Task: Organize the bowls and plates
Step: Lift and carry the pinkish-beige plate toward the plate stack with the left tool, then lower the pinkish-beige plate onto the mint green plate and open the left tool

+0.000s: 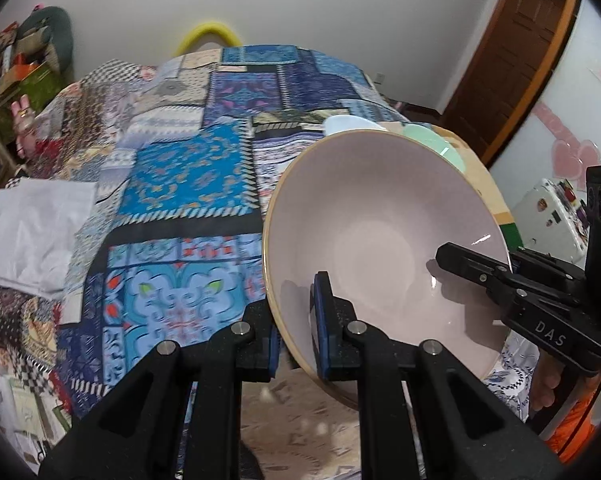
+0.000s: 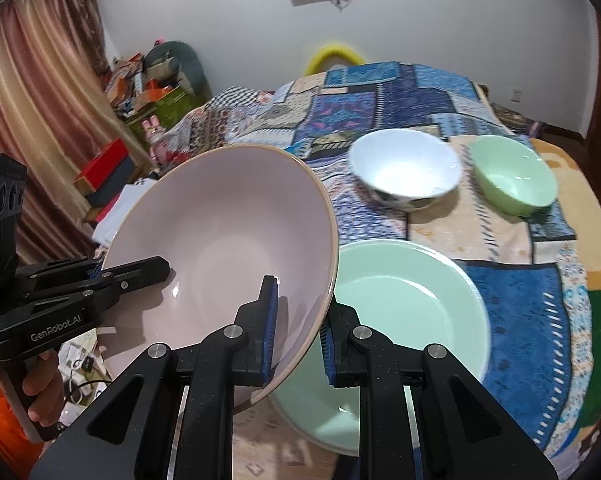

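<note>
We see even, soft indoor light with faint shadows. Small glints sit on the pink bowl [image 1: 384,236] and the green plate [image 2: 412,312]. Both views bend strongly toward dark, rounded corners. The patterned cloth [image 1: 188,176] looks smeared, and the white bowl [image 2: 406,174] is slightly blurred.

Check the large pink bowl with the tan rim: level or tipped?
Tipped. The large pink bowl with the tan rim hangs off the table, its opening angled toward both cameras, rim pinched by left gripper and right gripper.
</note>
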{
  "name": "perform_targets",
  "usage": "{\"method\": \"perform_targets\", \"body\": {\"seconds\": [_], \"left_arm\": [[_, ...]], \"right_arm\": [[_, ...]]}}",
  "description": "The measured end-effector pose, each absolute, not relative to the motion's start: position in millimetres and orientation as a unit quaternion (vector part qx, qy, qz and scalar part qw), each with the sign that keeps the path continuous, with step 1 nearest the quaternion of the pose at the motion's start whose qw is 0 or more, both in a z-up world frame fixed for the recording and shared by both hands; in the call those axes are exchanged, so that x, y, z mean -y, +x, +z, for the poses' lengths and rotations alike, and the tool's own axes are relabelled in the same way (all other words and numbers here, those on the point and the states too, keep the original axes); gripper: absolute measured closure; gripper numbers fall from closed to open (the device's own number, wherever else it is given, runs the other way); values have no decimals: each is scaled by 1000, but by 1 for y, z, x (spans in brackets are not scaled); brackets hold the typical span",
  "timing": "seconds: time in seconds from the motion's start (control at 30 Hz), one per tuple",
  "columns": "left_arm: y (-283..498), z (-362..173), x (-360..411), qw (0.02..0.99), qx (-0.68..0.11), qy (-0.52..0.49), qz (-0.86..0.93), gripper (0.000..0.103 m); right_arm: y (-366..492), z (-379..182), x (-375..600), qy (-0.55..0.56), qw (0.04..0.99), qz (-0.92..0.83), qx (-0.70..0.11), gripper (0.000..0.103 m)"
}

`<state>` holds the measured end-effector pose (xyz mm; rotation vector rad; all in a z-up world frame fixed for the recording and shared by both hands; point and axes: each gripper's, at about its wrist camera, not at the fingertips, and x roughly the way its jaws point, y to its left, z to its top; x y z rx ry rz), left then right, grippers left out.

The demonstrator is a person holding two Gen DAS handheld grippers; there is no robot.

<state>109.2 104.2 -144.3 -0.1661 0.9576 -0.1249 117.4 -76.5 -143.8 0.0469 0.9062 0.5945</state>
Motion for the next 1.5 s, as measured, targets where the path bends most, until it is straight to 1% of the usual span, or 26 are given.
{"method": "perform_targets", "body": {"seconds": [0.5,1.0,1.2,1.5], "left_arm": [[95,-173,-161,871,-482,-94,-15,89],[103,-222,-192,847,-518,-118,2,88],[111,-240,-204,833,-535,-142,6,88],[112,-246,-205,837,-531,-129,16,88]], "right_arm": [[116,-171,18,-1,824,321,-467,85],[123,-207,-16,-34,798,321,-509,85],[127,-217,-26,-41,791,320,-520,85],[129,-221,-29,-49,787,323,-524,85]]}}
